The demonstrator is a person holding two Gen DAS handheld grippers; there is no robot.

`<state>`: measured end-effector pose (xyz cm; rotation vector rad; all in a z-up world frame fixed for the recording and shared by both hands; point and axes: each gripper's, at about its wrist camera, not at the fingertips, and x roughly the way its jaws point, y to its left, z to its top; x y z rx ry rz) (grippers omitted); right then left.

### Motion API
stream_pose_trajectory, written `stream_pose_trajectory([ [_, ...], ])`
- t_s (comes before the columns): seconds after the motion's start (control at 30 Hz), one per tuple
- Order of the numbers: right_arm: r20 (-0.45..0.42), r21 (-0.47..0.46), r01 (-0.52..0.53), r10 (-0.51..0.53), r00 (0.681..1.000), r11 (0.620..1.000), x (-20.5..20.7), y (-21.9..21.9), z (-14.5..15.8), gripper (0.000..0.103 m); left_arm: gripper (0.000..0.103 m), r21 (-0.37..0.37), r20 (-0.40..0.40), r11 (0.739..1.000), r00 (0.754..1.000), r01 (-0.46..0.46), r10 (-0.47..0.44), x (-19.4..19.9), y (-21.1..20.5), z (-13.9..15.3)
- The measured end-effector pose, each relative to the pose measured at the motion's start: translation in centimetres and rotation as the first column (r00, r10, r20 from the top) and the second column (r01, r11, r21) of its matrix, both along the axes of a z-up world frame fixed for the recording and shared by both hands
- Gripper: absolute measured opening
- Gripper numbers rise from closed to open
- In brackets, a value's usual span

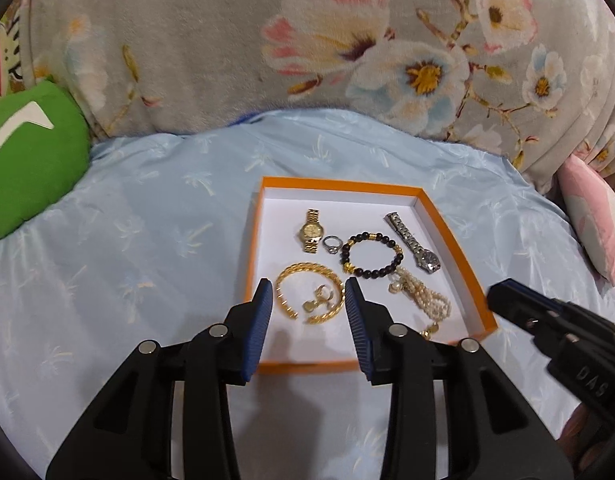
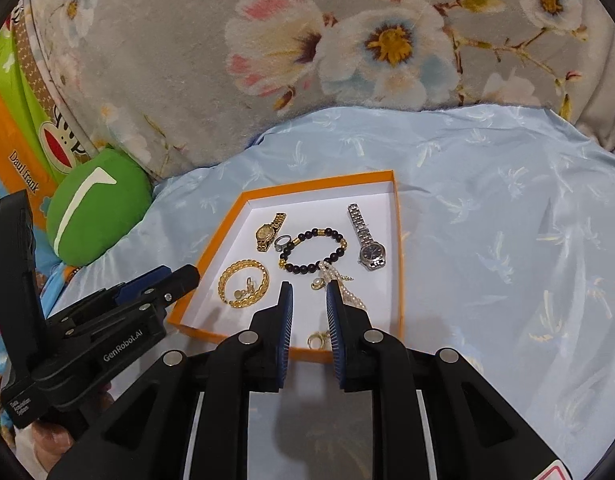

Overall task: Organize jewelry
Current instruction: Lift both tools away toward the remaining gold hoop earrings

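Both grippers hover at the near edge of the orange tray (image 1: 435, 216) on the bed's blue sheet (image 1: 147, 240), nothing held. The left gripper (image 1: 308, 300) stands wide open over the gold bangle (image 1: 307, 276); the right gripper (image 2: 310, 296), partly open, aims at the pearl strand (image 2: 349, 294). Sorting seems just beginning; next comes lowering and closing gently.

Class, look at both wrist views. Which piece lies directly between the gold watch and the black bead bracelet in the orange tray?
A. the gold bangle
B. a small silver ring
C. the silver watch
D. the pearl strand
B: the small silver ring sits in the orange tray with the gold watch on one side and the black bead bracelet on the other.
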<state>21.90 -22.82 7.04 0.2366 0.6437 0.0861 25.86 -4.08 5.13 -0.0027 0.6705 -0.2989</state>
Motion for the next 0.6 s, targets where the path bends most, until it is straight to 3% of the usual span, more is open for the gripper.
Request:
stream_pose_trajectory([
  [0.17,-0.003,-0.050,0.006,-0.006,1.000,0.999,-5.9,0.4,-0.1,0.020,0.036,-0.009,0.000,1.000,1.000,-0.002,0.002,-4.6,2.4,0.6],
  [0.33,-0.056,-0.065,-0.015,0.012,0.998,0.998,-11.2,1.7,-2.4,0.025,0.036,-0.012,-0.031,1.000,0.999,-0.009,0.009,-9.5,3.9,-0.8],
  [0.6,-0.138,-0.008,-0.083,0.081,0.987,0.996,-14.6,4.7,-5.7,0.026,0.036,-0.047,-0.103,0.999,0.995,0.001,-0.005,-14.7,4.7,-3.4],
])
